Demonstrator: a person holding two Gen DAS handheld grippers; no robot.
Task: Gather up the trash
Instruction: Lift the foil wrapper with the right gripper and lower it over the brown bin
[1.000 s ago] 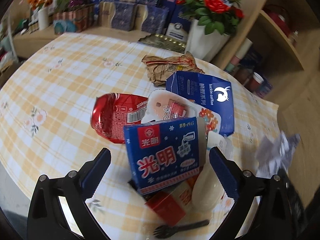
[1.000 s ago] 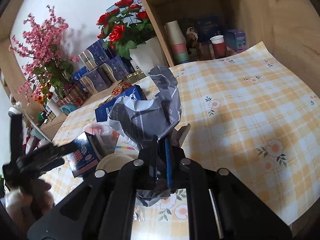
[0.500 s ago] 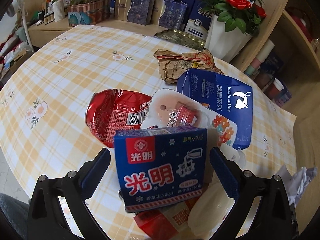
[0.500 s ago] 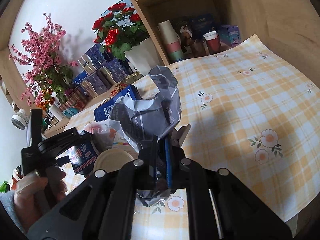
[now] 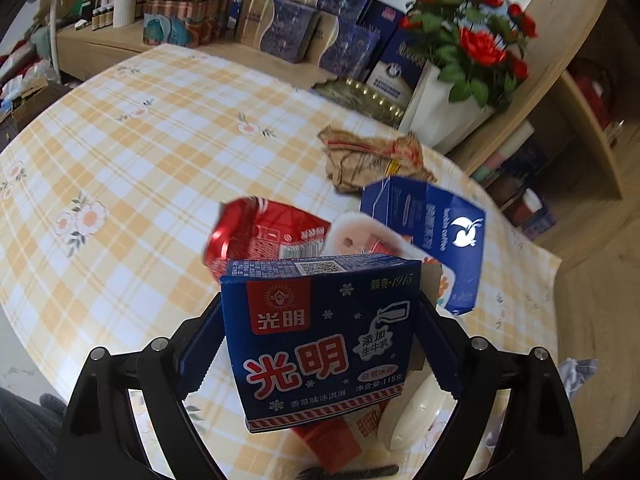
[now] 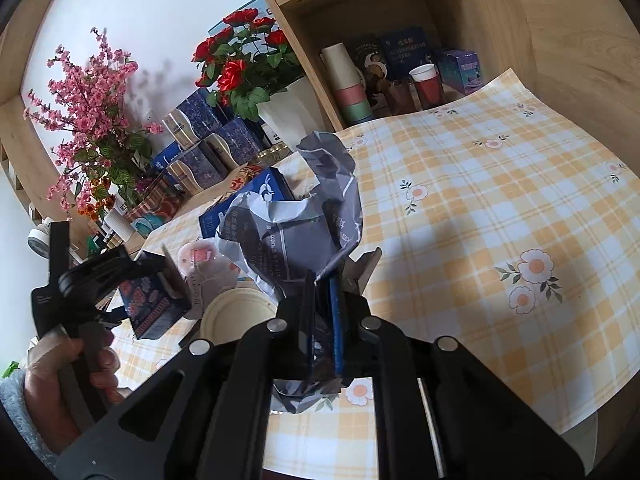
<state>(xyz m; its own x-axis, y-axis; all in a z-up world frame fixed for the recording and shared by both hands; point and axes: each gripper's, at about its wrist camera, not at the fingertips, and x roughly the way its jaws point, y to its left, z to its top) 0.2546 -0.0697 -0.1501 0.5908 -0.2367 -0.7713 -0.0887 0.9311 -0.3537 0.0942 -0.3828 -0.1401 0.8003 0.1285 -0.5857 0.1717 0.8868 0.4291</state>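
The left gripper [image 5: 320, 344] has its jaws spread wide and closing around a dark blue ice-cream carton [image 5: 320, 336] that stands upright between them. Both blue fingers [image 5: 198, 344] sit right at the carton's side walls; whether the pads already press on it I cannot tell for certain, though they look to be touching. Seen from the right wrist view, the same carton [image 6: 150, 308] sits at the tip of that gripper [image 6: 160, 280], with a person's hand [image 6: 68, 364] wrapped round the handle at 8 o'clock.

Just beyond the carton, at 11 o'clock of it, lies a crushed red can [image 5: 260, 236] on the checked bench [image 5: 120, 168]. At 1 o'clock a dark blue coffee bag [image 5: 436, 232] lies partly over a white plastic tray [image 5: 360, 236], and farther off at 12 o'clock is a crumpled brown paper bag [image 5: 372, 156]. Below the carton, at 5 o'clock, a pale round lid [image 5: 408, 416] and a red wrapper [image 5: 332, 440] lie against each other, with a black fork [image 5: 352, 472] at the frame's bottom edge.

The right gripper [image 6: 322, 320] has its jaws pinched fully together on a crumpled grey newspaper sheet [image 6: 296, 232], which rises above the fingers, off the bench. A white vase of red roses [image 5: 460, 60] stands at the bench's far edge.
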